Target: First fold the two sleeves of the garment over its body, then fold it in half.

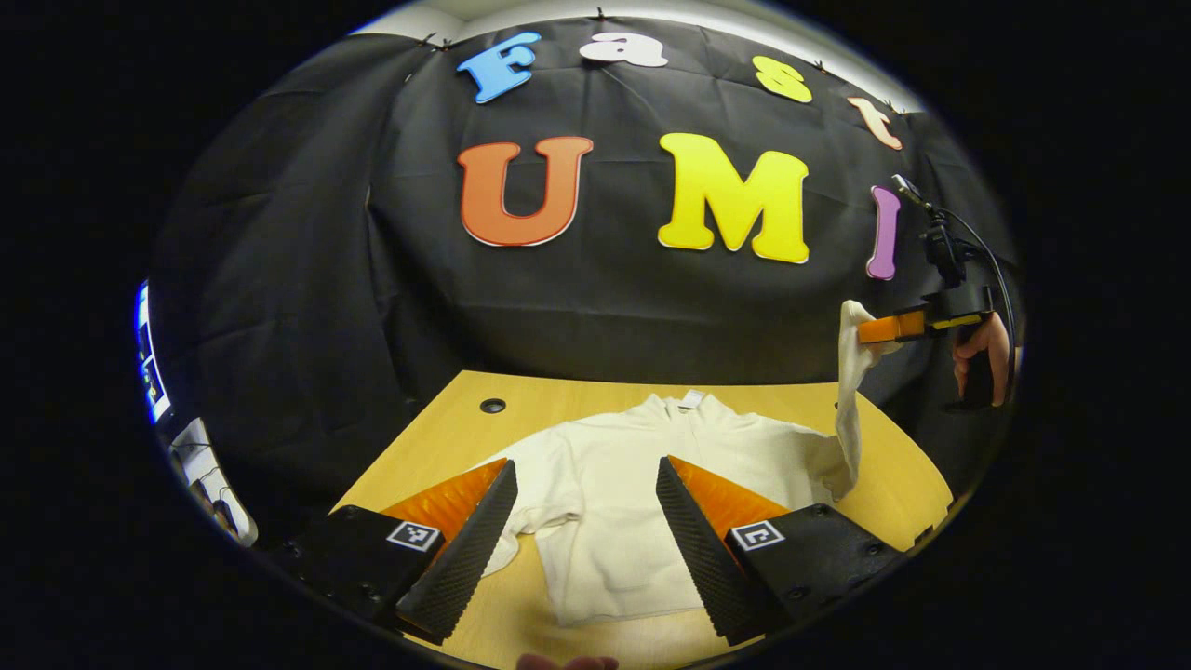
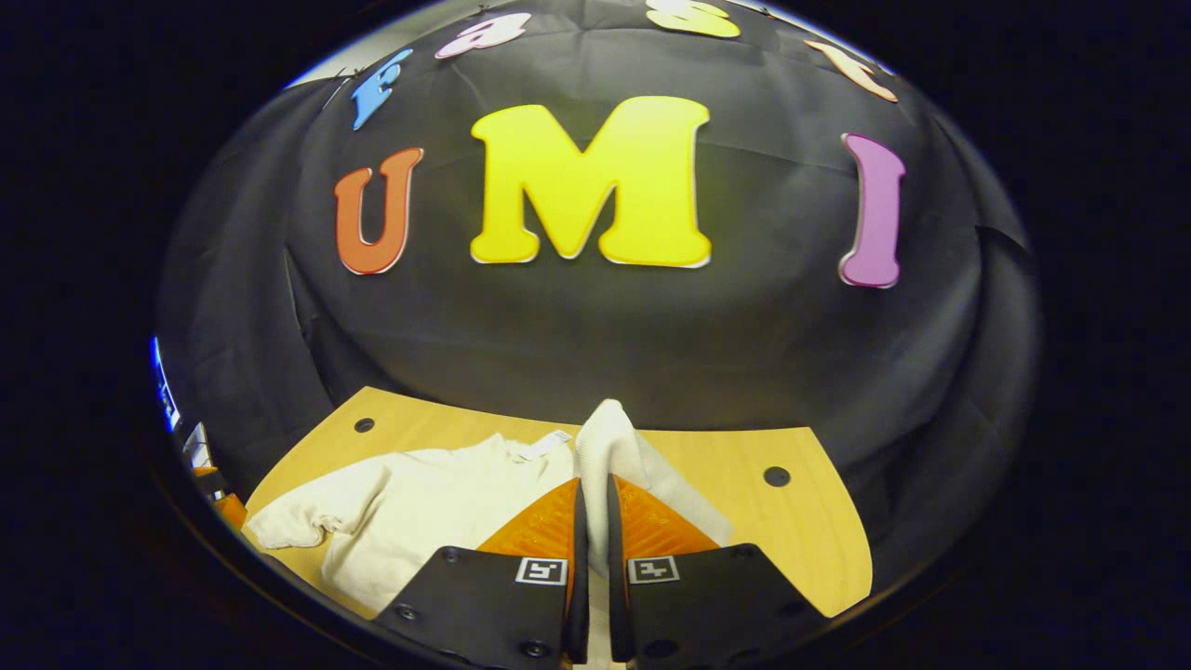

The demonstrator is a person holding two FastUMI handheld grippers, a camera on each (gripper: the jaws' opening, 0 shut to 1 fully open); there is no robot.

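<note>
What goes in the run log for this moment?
right claw: shut on sleeve, lifted | left claw: open above sweater | table: other sleeve unfolded

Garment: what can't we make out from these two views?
- Garment hem corners, left gripper view: the open left gripper covers both.
- Sleeve cuff, right gripper view: pinched inside the right gripper, so the depth of the grip is hidden.
- Other sleeve, right gripper view: bunched at the table edge, its fold state unclear.
- Neck label, left gripper view: too small to read.
</note>
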